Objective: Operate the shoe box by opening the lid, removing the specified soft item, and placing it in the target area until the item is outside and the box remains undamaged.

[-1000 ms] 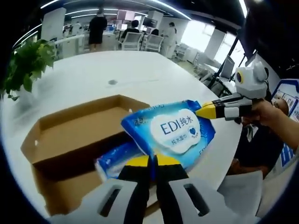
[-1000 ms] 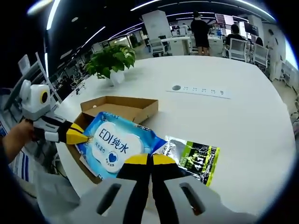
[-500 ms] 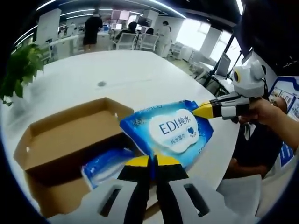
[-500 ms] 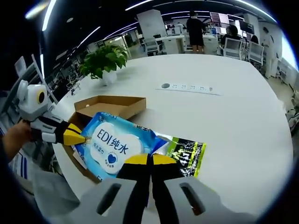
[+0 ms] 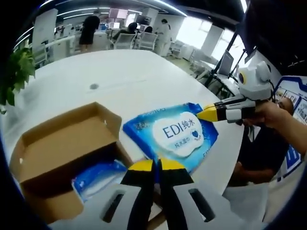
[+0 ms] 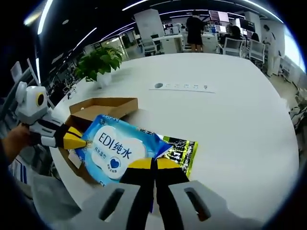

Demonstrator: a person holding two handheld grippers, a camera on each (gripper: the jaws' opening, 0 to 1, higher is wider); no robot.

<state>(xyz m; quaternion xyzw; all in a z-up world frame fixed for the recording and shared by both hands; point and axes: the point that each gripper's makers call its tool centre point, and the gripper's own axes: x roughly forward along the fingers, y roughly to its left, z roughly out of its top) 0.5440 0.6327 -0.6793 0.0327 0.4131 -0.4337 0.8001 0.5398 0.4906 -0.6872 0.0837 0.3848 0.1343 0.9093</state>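
We clamp the left gripper (image 5: 154, 165) on one edge of the blue wipes pack (image 5: 173, 135), jaws closed. Our right gripper (image 6: 154, 164) pinches the opposite edge, jaws likewise shut on it; it enters the left gripper view from the right. The pack hangs between us, outside the open cardboard shoe box (image 5: 57, 143) and just beside it. Inside the box lies a second blue pack (image 5: 96, 175). A green and black pouch (image 6: 180, 152) rests on the white table (image 6: 230, 115) beneath the held pack.
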